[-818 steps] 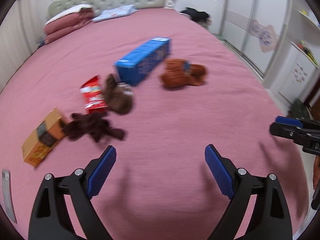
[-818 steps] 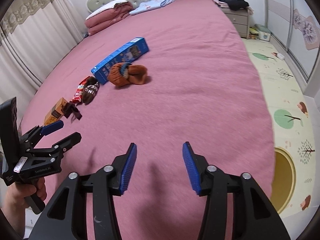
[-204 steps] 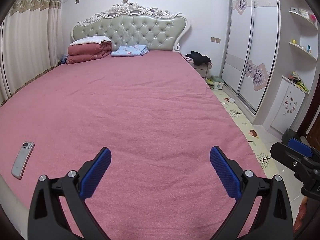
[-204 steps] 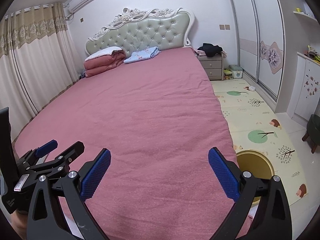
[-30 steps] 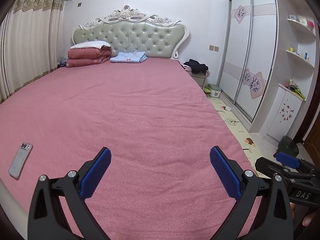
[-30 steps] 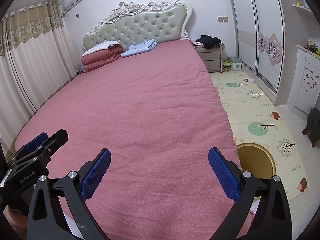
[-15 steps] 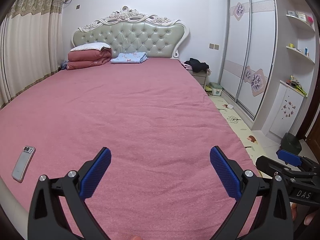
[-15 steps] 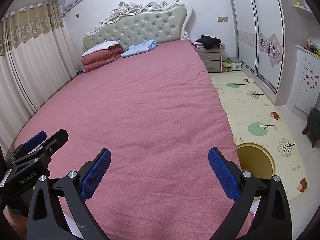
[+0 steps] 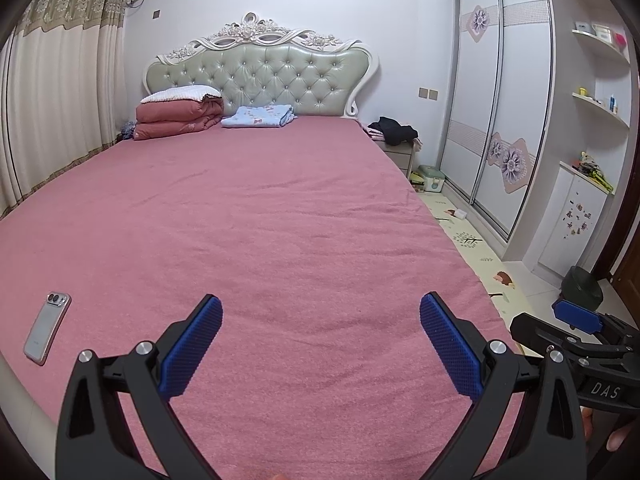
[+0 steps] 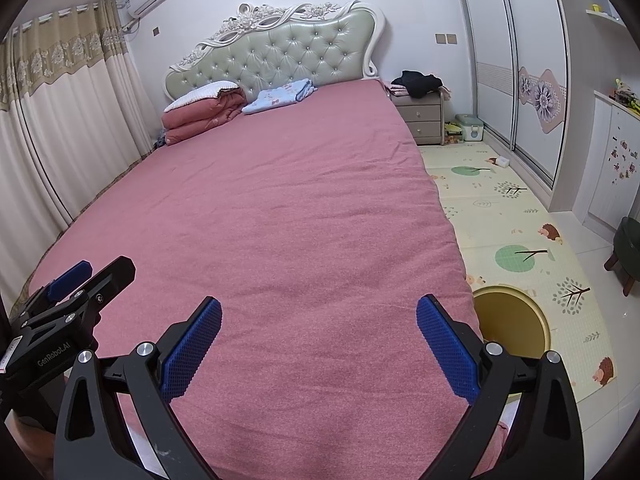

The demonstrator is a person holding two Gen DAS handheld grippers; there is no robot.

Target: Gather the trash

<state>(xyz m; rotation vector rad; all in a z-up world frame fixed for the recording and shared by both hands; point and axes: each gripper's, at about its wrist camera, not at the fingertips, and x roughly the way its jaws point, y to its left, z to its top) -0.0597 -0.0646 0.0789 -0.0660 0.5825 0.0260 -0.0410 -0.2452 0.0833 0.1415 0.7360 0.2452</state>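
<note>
The left tool (image 9: 320,344) is hovering over the near end of the bed (image 9: 260,208), its blue-padded fingers (image 9: 192,346) spread wide apart and gripping nothing. The right tool (image 10: 318,344) is hanging over the same pink bedspread, its fingers (image 10: 446,346) likewise gaping and empty. Each tool is showing at the edge of the other's view. No trash is showing on the bedspread in either view, so nothing can be said about which way it is pointing. A phone (image 9: 47,328) is lying flat near the bed's left edge, its long axis running roughly toward the headboard (image 9: 260,80), camera end farther away. A yellow bin (image 10: 512,320) is standing on the play mat (image 10: 520,220) just beside the bed's right side, its mouth facing up; its contents cannot be made out. A folded quilt (image 9: 178,114) and a blue blanket (image 9: 260,116) are resting by the headboard.
</note>
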